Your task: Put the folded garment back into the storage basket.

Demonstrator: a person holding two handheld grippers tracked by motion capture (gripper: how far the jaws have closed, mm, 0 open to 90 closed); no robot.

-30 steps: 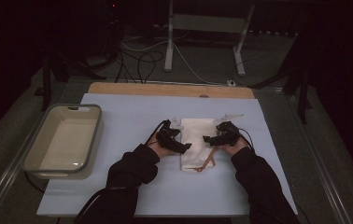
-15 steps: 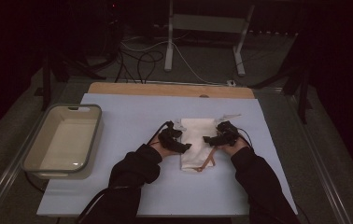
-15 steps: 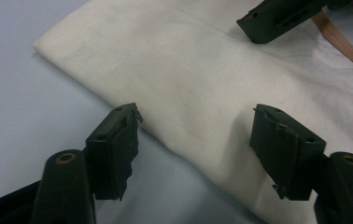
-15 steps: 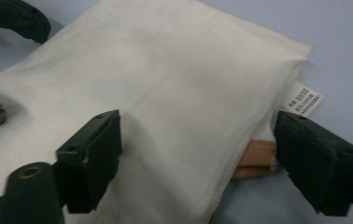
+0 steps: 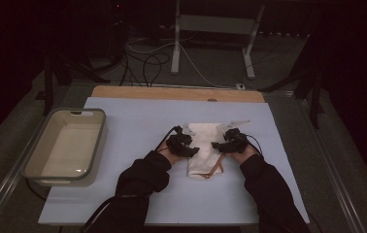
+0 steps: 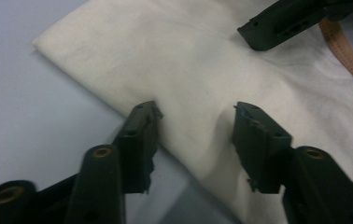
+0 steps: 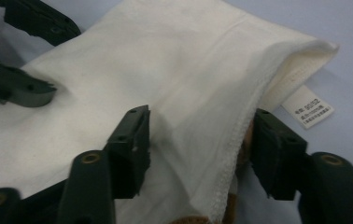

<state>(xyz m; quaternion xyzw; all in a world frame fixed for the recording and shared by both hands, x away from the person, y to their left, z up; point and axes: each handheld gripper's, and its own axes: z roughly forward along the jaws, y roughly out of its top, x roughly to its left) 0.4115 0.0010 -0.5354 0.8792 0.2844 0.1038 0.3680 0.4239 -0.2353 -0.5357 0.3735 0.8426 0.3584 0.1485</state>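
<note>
A folded cream cloth bag [image 5: 205, 138] lies on the pale blue table top [image 5: 133, 121], with a tan strap [image 5: 215, 170] trailing from its near end. My left gripper [image 5: 190, 148] rests at the bag's left side. In the left gripper view it [image 6: 195, 121] is open, its jaws straddling the cloth [image 6: 188, 60] near its edge. My right gripper [image 5: 219, 145] is at the bag's right side. In the right gripper view it [image 7: 200, 140] is open too, one jaw on top of the cloth [image 7: 165, 60], the other beside the stitched hem. A small white label [image 7: 307, 112] sticks out there.
A grey tray [image 5: 75, 112] with a pale inside stands at the table's left. A wooden strip [image 5: 172, 92] runs along the far edge. Beyond it are cables and a metal stand [image 5: 176, 43] on the dark floor. The other gripper's jaw [image 6: 282, 23] crosses the top of the left gripper view.
Both grippers have edged slightly inward over the bag. The bag itself lies as before.
</note>
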